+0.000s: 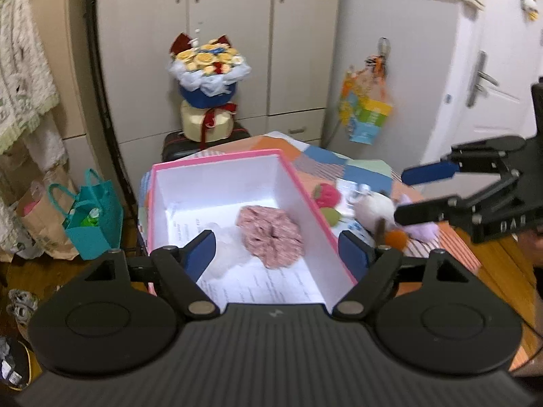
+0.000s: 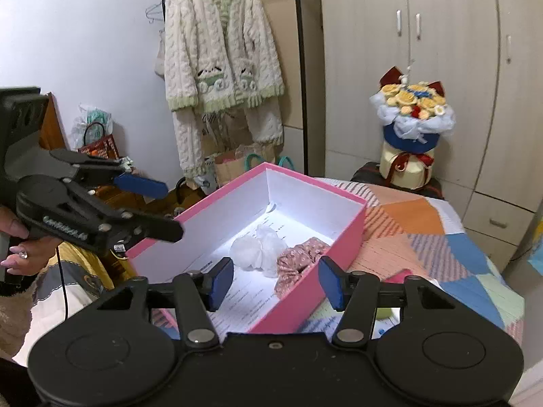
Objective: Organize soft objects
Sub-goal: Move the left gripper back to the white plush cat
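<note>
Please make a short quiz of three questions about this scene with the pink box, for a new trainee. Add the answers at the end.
1. True or false: both scrunchies, the pink scrunchie and the white scrunchie, lie inside the pink box.
2. Which is held right now? A: the pink scrunchie. B: the white scrunchie. C: nothing.
3. Where do the small plush toys lie?

Key
1. True.
2. C: the left gripper and the right gripper are both open and empty.
3. On the patchwork cover, outside the box, beside its long wall.
</note>
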